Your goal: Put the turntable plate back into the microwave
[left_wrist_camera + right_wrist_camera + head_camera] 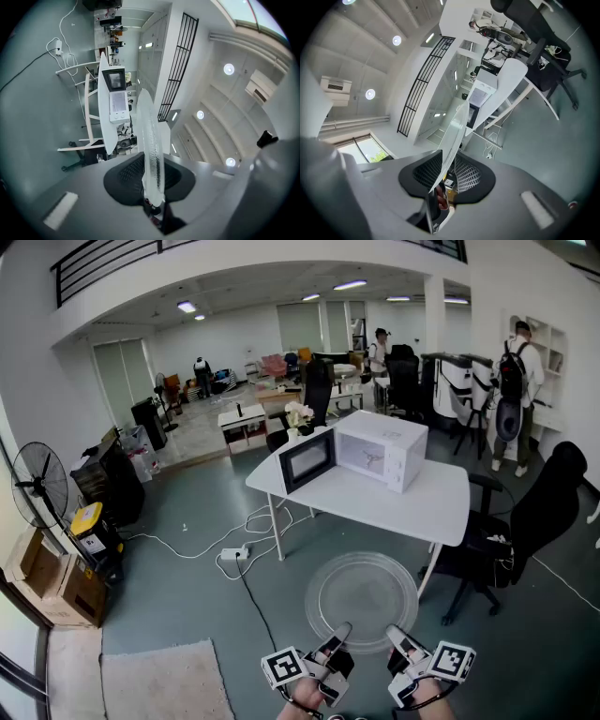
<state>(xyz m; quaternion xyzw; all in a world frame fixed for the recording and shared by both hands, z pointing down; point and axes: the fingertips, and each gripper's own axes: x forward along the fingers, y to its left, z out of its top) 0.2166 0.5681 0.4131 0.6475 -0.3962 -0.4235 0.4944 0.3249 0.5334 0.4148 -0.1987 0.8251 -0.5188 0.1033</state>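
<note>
turntable plate (362, 592): near rim sits between both sets of jaws, the rest reaching forward
left gripper (339, 636): nearly closed, clamping the rim
right gripper (397, 637): wider, also clamping the rim

The left gripper (338, 637) and the right gripper (397, 641) are reaching forward side by side, roughly level. Each is clamping its jaws on the near rim of the turntable plate (362, 594).
</note>
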